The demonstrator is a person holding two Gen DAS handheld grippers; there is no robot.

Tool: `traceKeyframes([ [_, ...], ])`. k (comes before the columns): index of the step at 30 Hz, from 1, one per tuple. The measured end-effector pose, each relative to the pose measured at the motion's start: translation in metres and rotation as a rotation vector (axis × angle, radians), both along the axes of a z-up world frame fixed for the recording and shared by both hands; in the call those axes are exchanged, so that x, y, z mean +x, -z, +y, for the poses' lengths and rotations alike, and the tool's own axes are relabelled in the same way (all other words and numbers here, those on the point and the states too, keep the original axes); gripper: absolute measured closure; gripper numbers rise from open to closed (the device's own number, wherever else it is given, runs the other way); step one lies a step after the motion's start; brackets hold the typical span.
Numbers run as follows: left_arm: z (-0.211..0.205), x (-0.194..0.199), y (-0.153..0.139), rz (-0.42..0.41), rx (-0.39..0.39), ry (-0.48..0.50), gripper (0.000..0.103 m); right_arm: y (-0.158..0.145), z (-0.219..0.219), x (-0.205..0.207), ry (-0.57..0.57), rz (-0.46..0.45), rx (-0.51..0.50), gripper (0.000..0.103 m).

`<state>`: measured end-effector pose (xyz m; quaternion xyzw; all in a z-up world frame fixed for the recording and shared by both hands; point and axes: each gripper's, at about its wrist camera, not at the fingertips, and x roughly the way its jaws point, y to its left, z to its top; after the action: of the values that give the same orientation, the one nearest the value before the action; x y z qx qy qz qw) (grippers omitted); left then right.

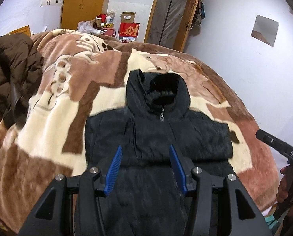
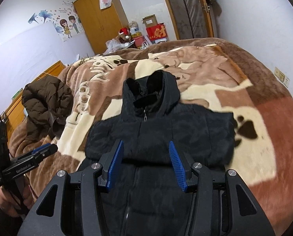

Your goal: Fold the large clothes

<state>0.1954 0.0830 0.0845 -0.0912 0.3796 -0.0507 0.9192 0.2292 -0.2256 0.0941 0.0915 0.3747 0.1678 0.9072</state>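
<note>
The black hooded jacket [image 1: 158, 133] lies face up on the bed, on the patterned blanket [image 1: 54, 102], zipper closed, hood at 12 o'clock and hem toward the cameras at 6 o'clock. Both sleeves appear already folded inward: the outline at the shoulders is squared off at 9 and 3 o'clock, and a raised horizontal ridge crosses the body below the chest. Judged from this, the sleeve folds are complete; the lengthwise fold, hem up toward the hood, is not yet done, and the hood remains unfolded. The left claw [image 1: 146, 167] hovers above the lower body of the jacket, jaws released, blue pads [image 1: 115, 161] apart with only fabric visible beneath, nothing grasped. The right claw [image 2: 146, 165] is likewise released and empty over the same region; whether either pad touches the cloth cannot be told. In the right wrist view the left claw appears at 8 o'clock, held by a hand [image 2: 6, 202]. A brown padded jacket [image 2: 46, 102] lies crumpled at 9 o'clock, well apart from the black one and not yet folded. Beyond the bed stand a wooden wardrobe [image 2: 99, 17] and a red box [image 2: 156, 32] at 12 o'clock.
</note>
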Motion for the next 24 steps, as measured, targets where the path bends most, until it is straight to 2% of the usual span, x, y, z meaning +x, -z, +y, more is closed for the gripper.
traceKeyframes([
  [5, 0.004, 0.071, -0.003, -0.018, 0.008, -0.002, 0.05, 0.005, 0.002, 0.061, 0.008, 0.004, -0.001, 0.054],
  [11, 0.007, 0.156, 0.009, 0.013, -0.007, 0.005, 0.05, 0.022, 0.001, 0.145, 0.021, 0.048, 0.022, 0.054],
  [18, 0.005, 0.25, 0.049, 0.073, -0.001, -0.019, 0.05, 0.065, 0.006, 0.239, 0.029, 0.133, 0.051, 0.054],
  [24, 0.002, 0.315, 0.089, 0.128, 0.009, -0.039, 0.05, 0.093, 0.018, 0.296, 0.017, 0.149, -0.004, 0.054],
])
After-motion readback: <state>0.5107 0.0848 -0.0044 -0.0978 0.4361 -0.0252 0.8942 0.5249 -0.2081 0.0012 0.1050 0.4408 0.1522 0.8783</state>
